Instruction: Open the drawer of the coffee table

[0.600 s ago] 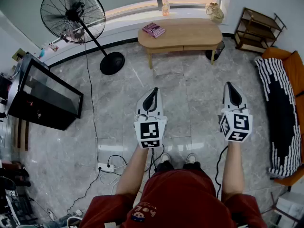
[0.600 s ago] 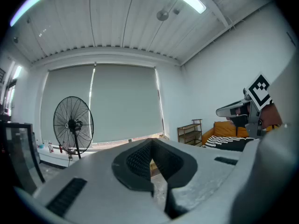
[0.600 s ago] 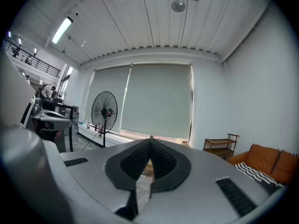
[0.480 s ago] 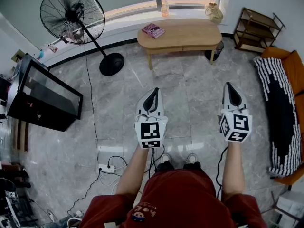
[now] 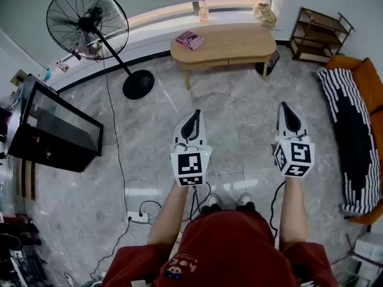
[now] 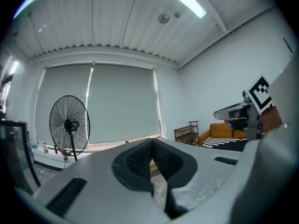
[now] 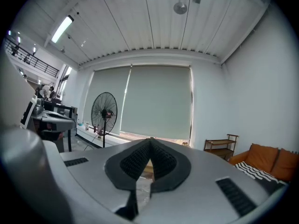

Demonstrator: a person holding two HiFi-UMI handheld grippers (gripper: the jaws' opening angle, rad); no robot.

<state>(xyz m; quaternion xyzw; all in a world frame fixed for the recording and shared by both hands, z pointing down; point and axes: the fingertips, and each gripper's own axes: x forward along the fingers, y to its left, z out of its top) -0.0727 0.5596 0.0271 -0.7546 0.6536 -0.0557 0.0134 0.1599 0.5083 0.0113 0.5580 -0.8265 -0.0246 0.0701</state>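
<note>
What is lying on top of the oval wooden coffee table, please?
A pink book lies near the left end of the oval wooden coffee table; the rest of its top looks bare. The patch of tabletop under the book is covered.

- Table (image 5: 239, 43): pale wood
- Book (image 5: 190, 39): pink, patterned
- Fan (image 5: 88, 24): black
- Floor (image 5: 239, 118): grey marble with pale veins
- Sofa (image 5: 372, 85): orange
- Throw (image 5: 350, 136): black with rows of white dots
- Shelf (image 5: 317, 34): dark brown
- Cabinet (image 5: 57, 130): black
- Shorts (image 5: 233, 250): red
- Left gripper (image 5: 192, 113) and right gripper (image 5: 285, 106): white and black, with black-and-white square markers
</note>
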